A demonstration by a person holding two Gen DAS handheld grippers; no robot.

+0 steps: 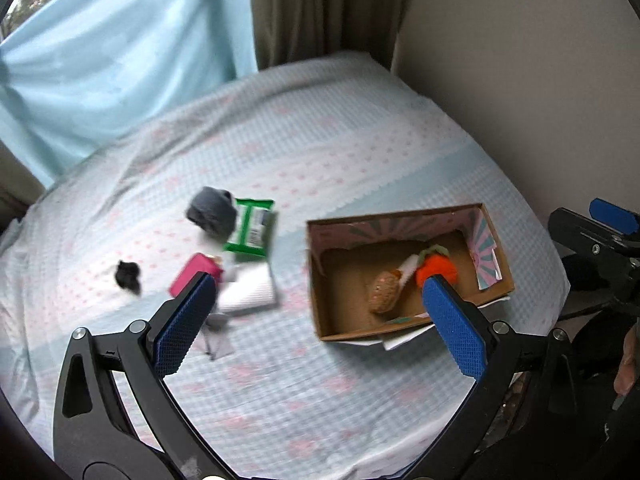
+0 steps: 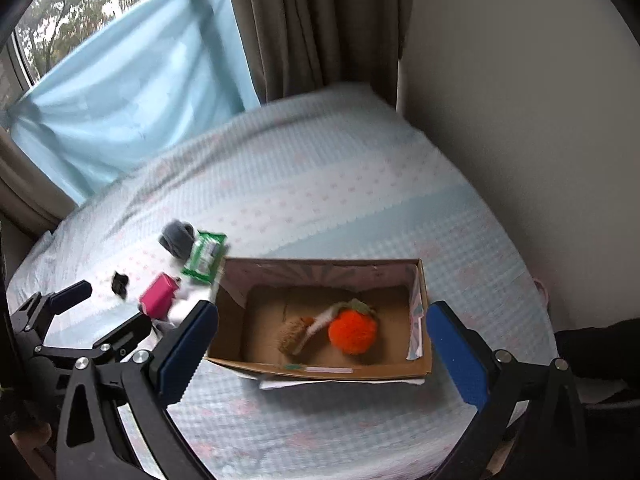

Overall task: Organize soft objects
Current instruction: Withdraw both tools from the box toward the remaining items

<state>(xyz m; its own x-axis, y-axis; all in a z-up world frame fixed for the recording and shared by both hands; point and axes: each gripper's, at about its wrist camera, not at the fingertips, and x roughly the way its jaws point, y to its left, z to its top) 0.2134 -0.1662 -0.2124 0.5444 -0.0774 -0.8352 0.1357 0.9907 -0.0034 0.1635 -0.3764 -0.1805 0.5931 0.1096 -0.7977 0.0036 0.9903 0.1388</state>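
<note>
An open cardboard box (image 1: 320, 280) (image 2: 320, 366) lies on the bed. Inside it are an orange plush fruit (image 1: 432, 266) (image 2: 352, 330), a tan knitted toy (image 1: 386, 292) (image 2: 294, 336) and a white strip (image 2: 324, 318). Left of the box lie a grey rolled sock (image 1: 212, 214) (image 2: 176, 238), a green wipes pack (image 1: 252, 228) (image 2: 204, 256), a pink pouch (image 1: 190, 274) (image 2: 158, 296), a white folded cloth (image 1: 250, 290) and a small black item (image 1: 128, 274) (image 2: 120, 282). My left gripper (image 1: 320, 312) is open and empty above the bed. My right gripper (image 2: 320, 340) is open and empty, in front of the box.
The bed (image 1: 320, 140) has a pale blue and pink dotted cover. A wall (image 1: 540, 60) stands on the right, brown and blue curtains (image 1: 120, 60) at the back. My left gripper (image 2: 72, 312) shows at the left in the right wrist view.
</note>
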